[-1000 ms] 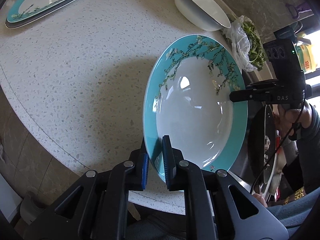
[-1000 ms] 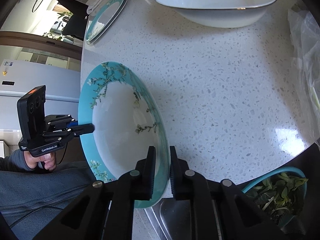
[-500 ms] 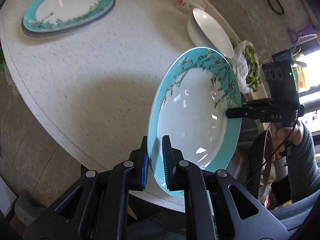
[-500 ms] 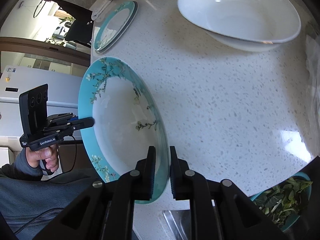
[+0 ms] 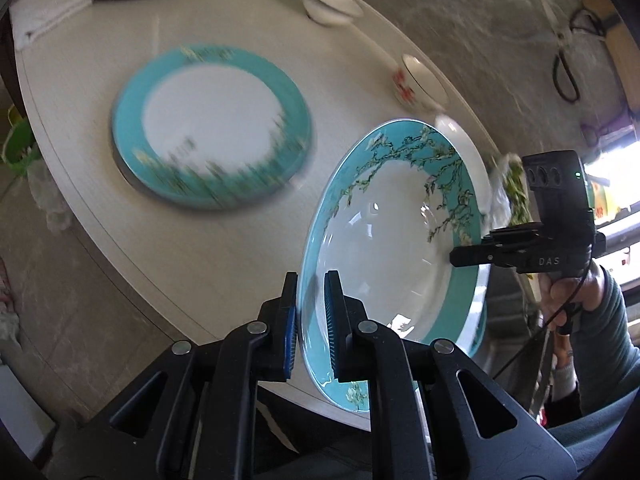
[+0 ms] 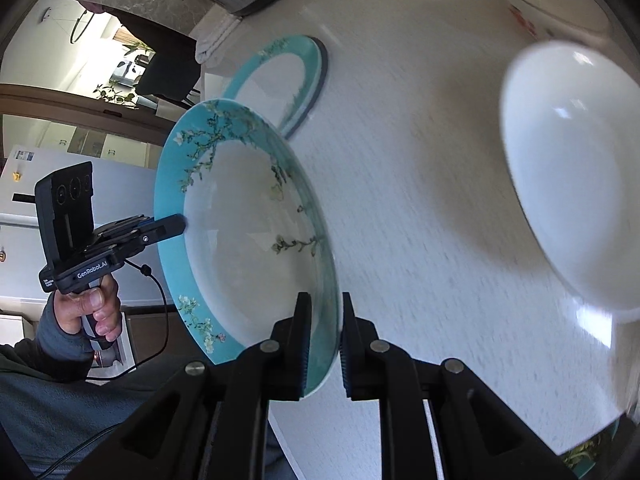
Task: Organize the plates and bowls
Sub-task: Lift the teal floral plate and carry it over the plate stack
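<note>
Both grippers, left point(image 5: 311, 320) and right point(image 6: 323, 344), clamped opposite rims of the blossom-patterned deep plate point(image 5: 396, 248), carrying it level toward the matching stack point(image 5: 212, 128) at upper left.

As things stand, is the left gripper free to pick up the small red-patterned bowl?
Probably not: the left gripper is shut on the teal plate's rim, and the red-patterned bowl sits beyond it.

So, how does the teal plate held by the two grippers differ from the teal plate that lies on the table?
The held plate is off the table, gripped at opposite rims by the left gripper and the right gripper; the lying plate rests flat and untouched. The held plate looks deeper, with a bowl-like white well; the lying plate looks shallower. Both have a teal rim with blossom branches and a white centre.
</note>
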### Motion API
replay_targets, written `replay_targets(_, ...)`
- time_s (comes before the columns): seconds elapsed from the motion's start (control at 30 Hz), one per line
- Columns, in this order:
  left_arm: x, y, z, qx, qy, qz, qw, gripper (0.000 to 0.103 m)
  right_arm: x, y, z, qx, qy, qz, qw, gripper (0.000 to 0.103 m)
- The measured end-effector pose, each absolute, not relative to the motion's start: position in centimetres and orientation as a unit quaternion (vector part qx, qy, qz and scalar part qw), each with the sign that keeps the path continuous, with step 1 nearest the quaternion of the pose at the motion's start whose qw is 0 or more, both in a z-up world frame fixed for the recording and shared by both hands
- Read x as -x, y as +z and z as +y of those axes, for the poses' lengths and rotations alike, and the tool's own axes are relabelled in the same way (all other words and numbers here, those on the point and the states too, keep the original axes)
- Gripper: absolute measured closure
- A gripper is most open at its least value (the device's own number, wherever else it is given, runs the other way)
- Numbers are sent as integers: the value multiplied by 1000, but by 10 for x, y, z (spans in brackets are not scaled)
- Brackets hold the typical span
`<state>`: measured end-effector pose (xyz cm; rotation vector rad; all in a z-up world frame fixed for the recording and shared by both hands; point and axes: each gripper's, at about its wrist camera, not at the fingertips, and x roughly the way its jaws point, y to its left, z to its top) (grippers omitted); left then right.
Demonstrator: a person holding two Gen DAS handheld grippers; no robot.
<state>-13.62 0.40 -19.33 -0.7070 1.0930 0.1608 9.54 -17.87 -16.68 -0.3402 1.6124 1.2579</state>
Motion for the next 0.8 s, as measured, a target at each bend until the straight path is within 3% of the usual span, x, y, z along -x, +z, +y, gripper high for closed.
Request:
replay_targets(0.4,116,-193,151,289,102,511,803,92,-109,-174,-78,133,515,671,517,88)
replay_targets(0.8,97,-229,212,277,99,528,797,91,-126,-195,-58,116,469,699,528,87)
